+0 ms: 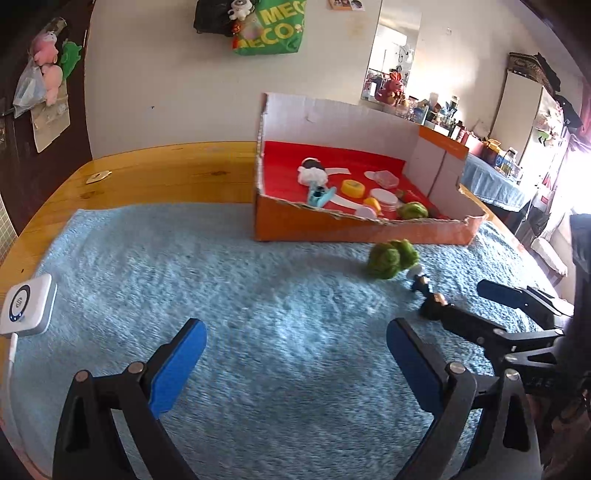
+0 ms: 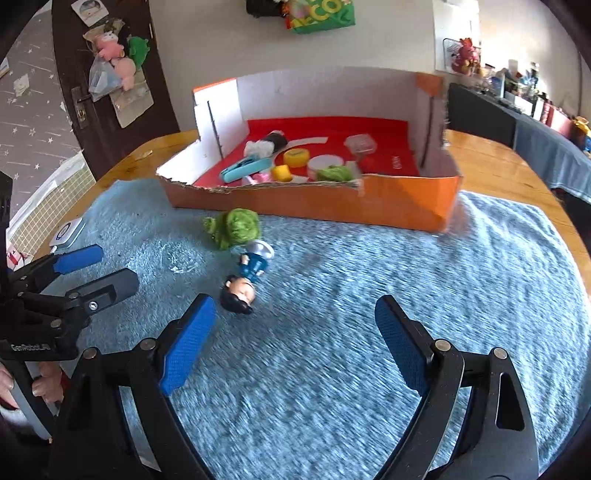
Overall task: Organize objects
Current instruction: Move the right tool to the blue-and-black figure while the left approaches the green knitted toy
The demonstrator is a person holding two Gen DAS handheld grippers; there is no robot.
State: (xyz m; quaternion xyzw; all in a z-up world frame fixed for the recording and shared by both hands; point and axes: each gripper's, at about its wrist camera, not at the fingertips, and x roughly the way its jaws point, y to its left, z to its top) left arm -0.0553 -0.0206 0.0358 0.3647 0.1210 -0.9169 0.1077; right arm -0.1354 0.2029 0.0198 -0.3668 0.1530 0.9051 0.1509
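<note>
Both the left tongs (image 1: 295, 363) and right tongs (image 2: 295, 341) hang spread apart and empty above the blue towel (image 2: 369, 295), where a green plush (image 2: 232, 227) and doll figure (image 2: 245, 280) lie just before the orange box (image 2: 332, 203).

A green bag (image 1: 271, 31) hanging on the wall carries yellow letters: "MEC" on the upper line and "ECO" on the lower, both cut off by things in front or by the bag's edge. In the right wrist view, the black body of the left tool (image 2: 96, 274) bears small white lettering that looks like "GenRobot.AI". Grey print on the box's red floor (image 2: 397, 161) is too small to read.
</note>
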